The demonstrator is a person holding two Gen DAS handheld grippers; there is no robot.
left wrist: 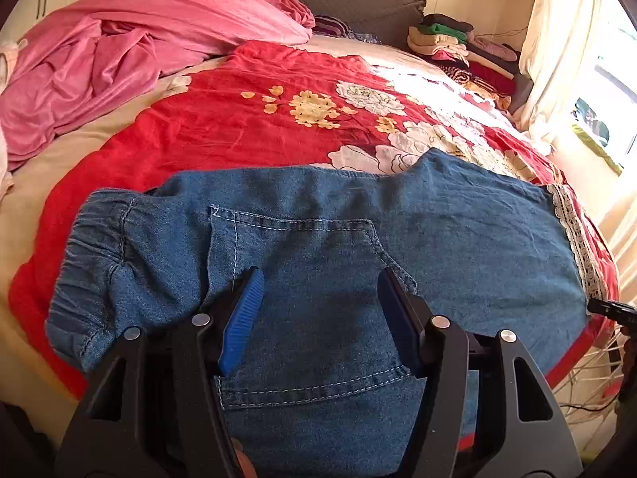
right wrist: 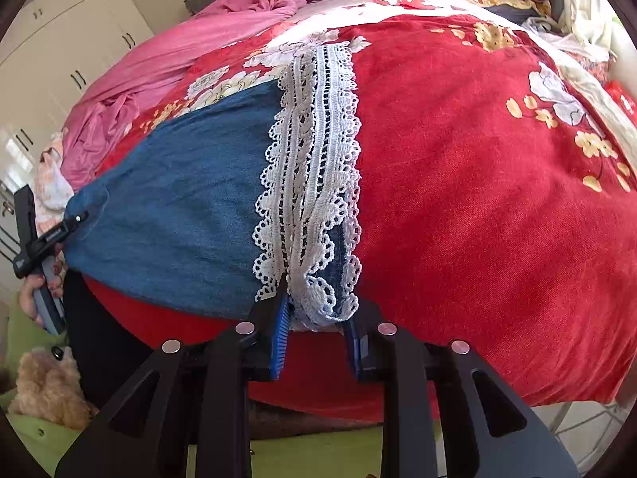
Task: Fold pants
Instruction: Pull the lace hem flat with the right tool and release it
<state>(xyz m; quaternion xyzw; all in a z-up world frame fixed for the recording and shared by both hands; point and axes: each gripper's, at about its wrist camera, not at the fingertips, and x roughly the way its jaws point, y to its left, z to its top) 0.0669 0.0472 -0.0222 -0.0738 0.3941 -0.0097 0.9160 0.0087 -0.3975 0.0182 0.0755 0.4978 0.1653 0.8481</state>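
Two grippers work on the pants, which lie flat across the red quilt. Left gripper has its jaws spread wide over the back pocket, pinching nothing. Right gripper has narrow jaws pinching the lace hem at the bed's edge.

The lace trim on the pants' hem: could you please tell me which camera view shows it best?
The right wrist view: the lace trim fills the centre, scallops sharp, its near end between the right tool's fingers. The left wrist view shows only a thin strip at the pants' far right edge.
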